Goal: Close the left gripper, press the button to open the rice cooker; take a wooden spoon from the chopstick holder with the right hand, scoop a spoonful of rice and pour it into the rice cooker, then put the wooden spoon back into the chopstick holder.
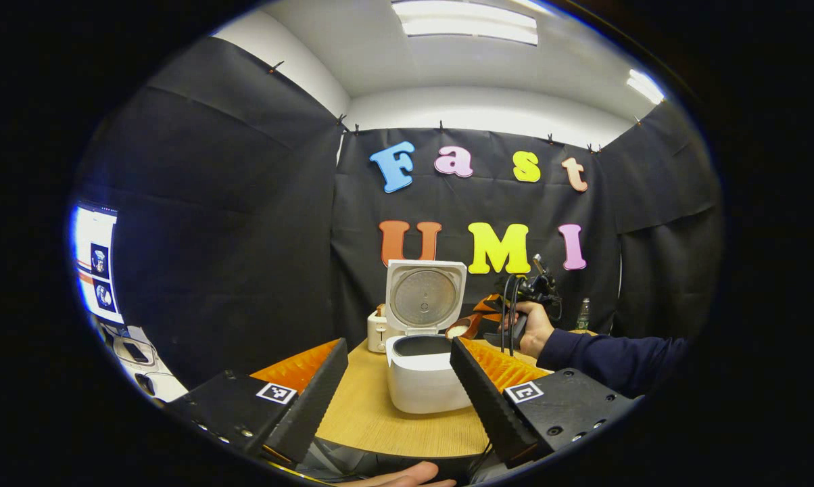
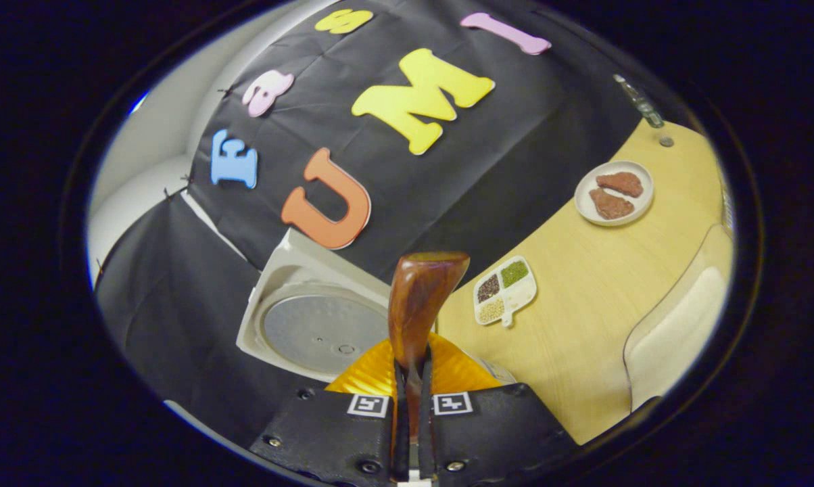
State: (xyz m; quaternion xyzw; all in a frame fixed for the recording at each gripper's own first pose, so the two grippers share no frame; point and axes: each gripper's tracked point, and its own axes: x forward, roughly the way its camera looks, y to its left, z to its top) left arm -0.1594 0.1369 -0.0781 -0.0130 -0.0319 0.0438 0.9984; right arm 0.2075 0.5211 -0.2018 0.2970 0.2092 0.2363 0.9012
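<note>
Pinched between the right gripper fingers, the wooden spoon stood out ahead of them in the right gripper view, tilted beside the raised lid of the rice cooker. Right of the cooker, on the wooden table, lay a small divided dish of grains and, farther off, a plate with two brown pieces. In the left gripper view, the left gripper hung with jaws spread wide, short of the open rice cooker. Just right of the cooker, a hand held the other gripper, with the rice-laden spoon bowl near the pot's rim.
</note>
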